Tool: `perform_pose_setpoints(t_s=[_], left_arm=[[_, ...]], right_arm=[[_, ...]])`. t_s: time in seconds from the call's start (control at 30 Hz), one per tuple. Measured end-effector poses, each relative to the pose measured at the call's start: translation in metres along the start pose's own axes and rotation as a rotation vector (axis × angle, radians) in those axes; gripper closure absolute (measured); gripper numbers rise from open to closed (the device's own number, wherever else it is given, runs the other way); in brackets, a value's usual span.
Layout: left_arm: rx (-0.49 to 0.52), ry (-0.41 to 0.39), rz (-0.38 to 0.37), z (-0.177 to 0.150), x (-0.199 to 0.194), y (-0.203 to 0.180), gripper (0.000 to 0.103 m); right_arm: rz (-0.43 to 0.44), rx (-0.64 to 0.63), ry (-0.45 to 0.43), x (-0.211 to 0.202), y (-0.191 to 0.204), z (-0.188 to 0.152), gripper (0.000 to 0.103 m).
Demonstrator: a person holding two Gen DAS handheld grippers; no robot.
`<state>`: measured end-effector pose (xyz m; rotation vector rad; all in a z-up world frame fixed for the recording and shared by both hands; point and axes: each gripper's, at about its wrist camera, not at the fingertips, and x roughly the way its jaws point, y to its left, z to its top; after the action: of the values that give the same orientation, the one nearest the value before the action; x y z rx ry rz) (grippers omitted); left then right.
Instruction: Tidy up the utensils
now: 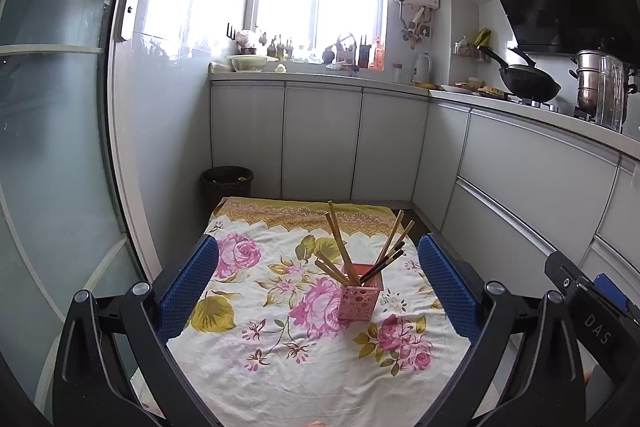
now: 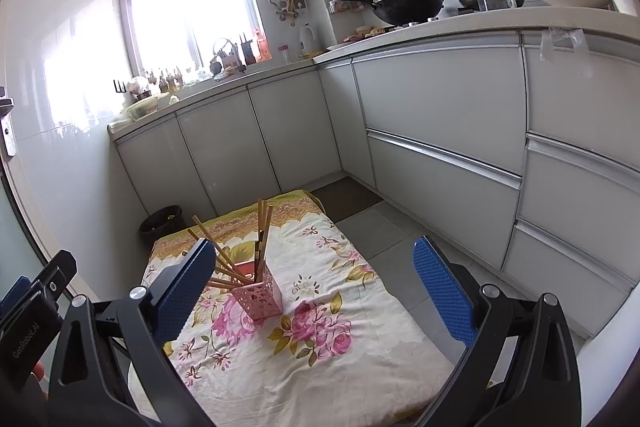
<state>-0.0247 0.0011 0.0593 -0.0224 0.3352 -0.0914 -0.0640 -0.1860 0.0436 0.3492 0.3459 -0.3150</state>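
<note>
A pink perforated holder (image 1: 360, 297) stands upright on a floral cloth (image 1: 280, 355) over a low table. Several wooden chopsticks (image 1: 340, 247) and a few dark ones stand in it, leaning outward. My left gripper (image 1: 318, 287) is open and empty, above and in front of the holder. In the right wrist view the holder (image 2: 260, 297) with its chopsticks (image 2: 262, 231) sits just right of the left finger. My right gripper (image 2: 314, 287) is open and empty, hovering above the cloth (image 2: 320, 367). The right gripper's body also shows in the left wrist view (image 1: 592, 311).
Grey cabinets (image 1: 320, 143) line the back and right. A black bin (image 1: 227, 183) stands on the floor behind the table. A glass door (image 1: 52, 147) is at the left. A wok (image 1: 528, 83) and steel pots (image 1: 592, 87) sit on the counter.
</note>
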Motion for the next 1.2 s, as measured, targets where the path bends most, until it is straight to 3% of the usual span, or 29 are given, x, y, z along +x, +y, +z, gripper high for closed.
perform_pose_setpoints(t_s=[1.2], left_arm=[[-0.003, -0.014, 0.002, -0.0031, 0.0026, 0.002, 0.007]], right_arm=[[0.025, -0.002, 0.031, 0.0063, -0.001, -0.0027, 0.007]])
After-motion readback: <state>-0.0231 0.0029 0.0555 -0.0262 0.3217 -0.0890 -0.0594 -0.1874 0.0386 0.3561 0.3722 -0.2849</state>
